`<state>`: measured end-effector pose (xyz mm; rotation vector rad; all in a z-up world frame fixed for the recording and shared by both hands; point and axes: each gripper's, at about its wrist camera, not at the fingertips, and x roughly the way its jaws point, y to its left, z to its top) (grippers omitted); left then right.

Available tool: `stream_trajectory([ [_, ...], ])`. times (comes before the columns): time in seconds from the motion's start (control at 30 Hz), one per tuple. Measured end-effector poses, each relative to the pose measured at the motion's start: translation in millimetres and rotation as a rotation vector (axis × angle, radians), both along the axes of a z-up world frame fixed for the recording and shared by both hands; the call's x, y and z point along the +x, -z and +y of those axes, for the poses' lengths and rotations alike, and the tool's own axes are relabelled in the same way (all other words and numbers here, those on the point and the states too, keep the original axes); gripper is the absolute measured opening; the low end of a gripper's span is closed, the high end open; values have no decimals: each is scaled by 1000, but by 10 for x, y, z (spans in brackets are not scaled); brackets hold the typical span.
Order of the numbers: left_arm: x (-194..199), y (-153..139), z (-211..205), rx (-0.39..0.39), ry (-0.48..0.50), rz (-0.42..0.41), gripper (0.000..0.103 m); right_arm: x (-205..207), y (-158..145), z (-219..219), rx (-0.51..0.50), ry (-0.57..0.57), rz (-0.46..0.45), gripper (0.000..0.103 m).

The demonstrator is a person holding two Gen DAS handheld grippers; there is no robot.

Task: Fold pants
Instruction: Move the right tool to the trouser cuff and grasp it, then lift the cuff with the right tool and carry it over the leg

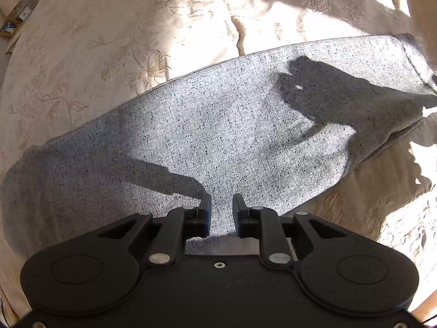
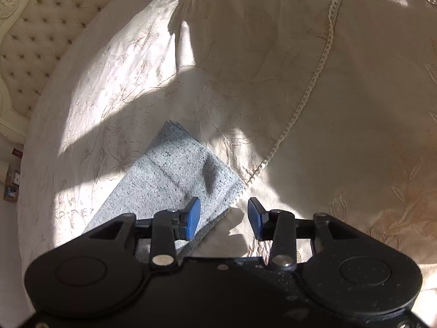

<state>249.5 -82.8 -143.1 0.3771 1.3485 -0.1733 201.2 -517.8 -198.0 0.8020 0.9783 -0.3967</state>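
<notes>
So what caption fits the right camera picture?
Open right gripper hovers over the grey pants leg end on a cream bedspread.

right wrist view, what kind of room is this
Most likely a bedroom. The grey pants lie on a cream embroidered bedspread, and a tufted, button-studded headboard stands at its far end. Both grippers, left and right, are open above the pants.

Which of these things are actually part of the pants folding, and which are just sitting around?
Part of the job:
- grey pants, lying flat on the bed
- left claw, open above them
- right claw, open at their edge

Just there:
- cream bedspread
- tufted headboard
- small clock
</notes>
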Motion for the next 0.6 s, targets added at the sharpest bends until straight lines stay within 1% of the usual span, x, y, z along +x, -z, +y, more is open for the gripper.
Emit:
stream_trajectory([
  [0.13,-51,14,21,28,3,8,29,-34,128,40,58,9,-11,42],
  [0.27,-66,2,72,43,-12,11,28,21,238,-22,113,62,-58,43],
  [0.37,-62,7,94,48,-24,18,28,92,274,-82,140,96,-66,43],
  [0.5,-50,2,71,44,-22,19,28,205,322,-195,150,109,-72,43],
  [0.6,-19,-25,26,25,-23,17,28,284,325,-268,135,111,-81,43],
])
